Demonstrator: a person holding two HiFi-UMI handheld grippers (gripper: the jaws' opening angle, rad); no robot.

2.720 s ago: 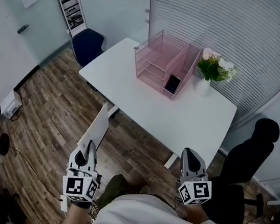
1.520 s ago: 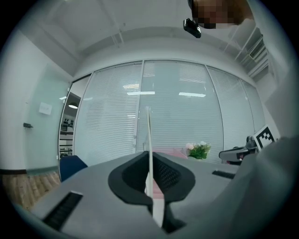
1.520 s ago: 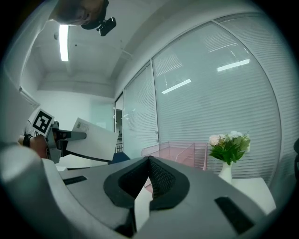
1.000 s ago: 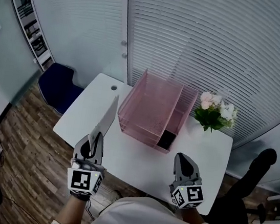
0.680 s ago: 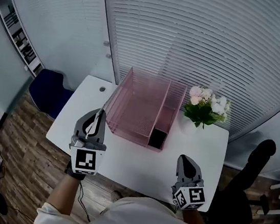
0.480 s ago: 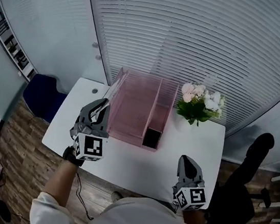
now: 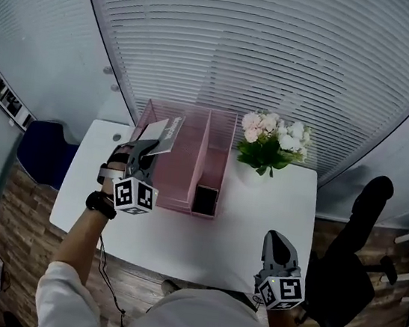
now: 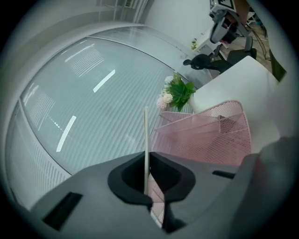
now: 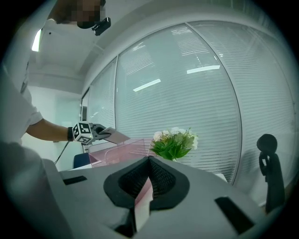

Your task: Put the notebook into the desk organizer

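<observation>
Left gripper [image 8: 145,161]: jaws closed on the notebook [image 7: 162,133], clamped at one edge only, with the rest standing out unsupported beyond the pads. The notebook is tilted over the left, tray side of the pink mesh desk organizer [image 7: 189,166]. It is above the top rim and not yet inside any compartment; whether it touches the rim cannot be told. Right gripper [image 7: 278,245]: jaws together with nothing between them, held at the near edge of the bench [image 7: 257,219], well apart from the organizer and bracing nothing.

Hazards, as judged:
1. The edge grip gives little hold against twisting. A knock on the free end could make the notebook pivot or slip in the jaws.
2. The leading corner may catch on the mesh wall or on the divider beside the upright slot, where a dark item [image 7: 203,196] already stands.
3. The organizer looks light and is not held. A push through a snagged notebook would likely slide it across the bench toward the flowers [image 7: 270,139] just beside it and could upset them.
4. If released while tilted above the rim, the notebook may come to rest on top of the trays or drop outside onto the bench.
</observation>
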